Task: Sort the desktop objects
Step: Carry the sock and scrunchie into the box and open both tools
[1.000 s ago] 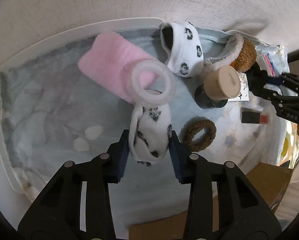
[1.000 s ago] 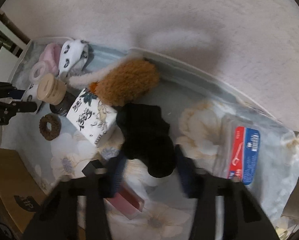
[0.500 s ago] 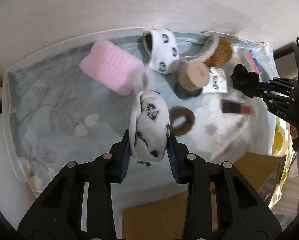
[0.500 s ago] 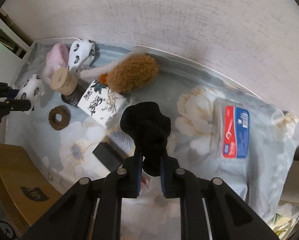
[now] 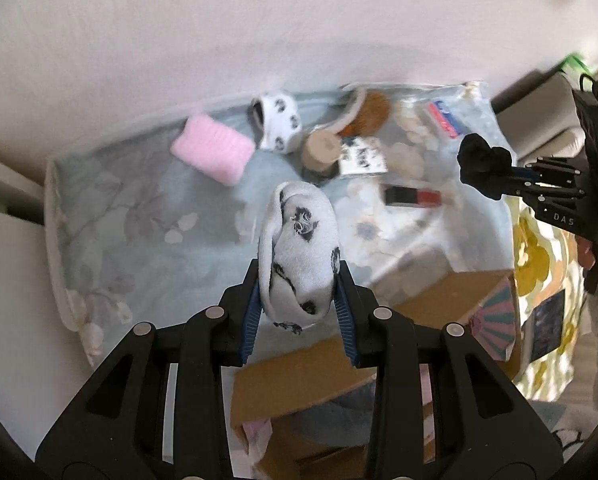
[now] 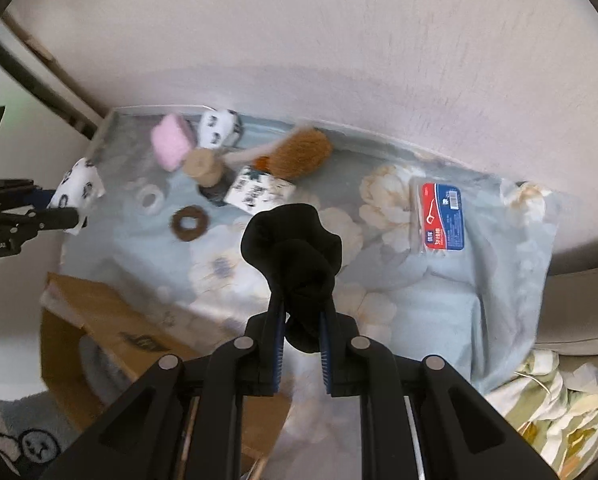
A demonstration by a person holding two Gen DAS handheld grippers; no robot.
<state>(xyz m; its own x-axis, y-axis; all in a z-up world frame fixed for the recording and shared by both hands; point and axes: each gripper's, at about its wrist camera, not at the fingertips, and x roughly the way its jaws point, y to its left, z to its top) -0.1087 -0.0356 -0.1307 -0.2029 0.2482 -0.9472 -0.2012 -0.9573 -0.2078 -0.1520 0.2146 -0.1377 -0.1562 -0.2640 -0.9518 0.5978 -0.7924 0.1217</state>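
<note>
Left tool (image 5: 297, 300) is clamped on a white paw-print sock (image 5: 297, 248); right tool (image 6: 302, 344) pinches a black knotted fabric bundle (image 6: 295, 248). Both have risen off the floral-clothed desk (image 6: 419, 300) within the last second, toward the brown cardboard box (image 5: 319, 364) at 6 o'clock, likely next.

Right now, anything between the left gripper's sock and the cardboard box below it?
Nothing visible. The left gripper holds the white patterned sock clear above the table's front edge, and the open cardboard box sits directly below. The right gripper with its black sock is well off to the side.
</note>
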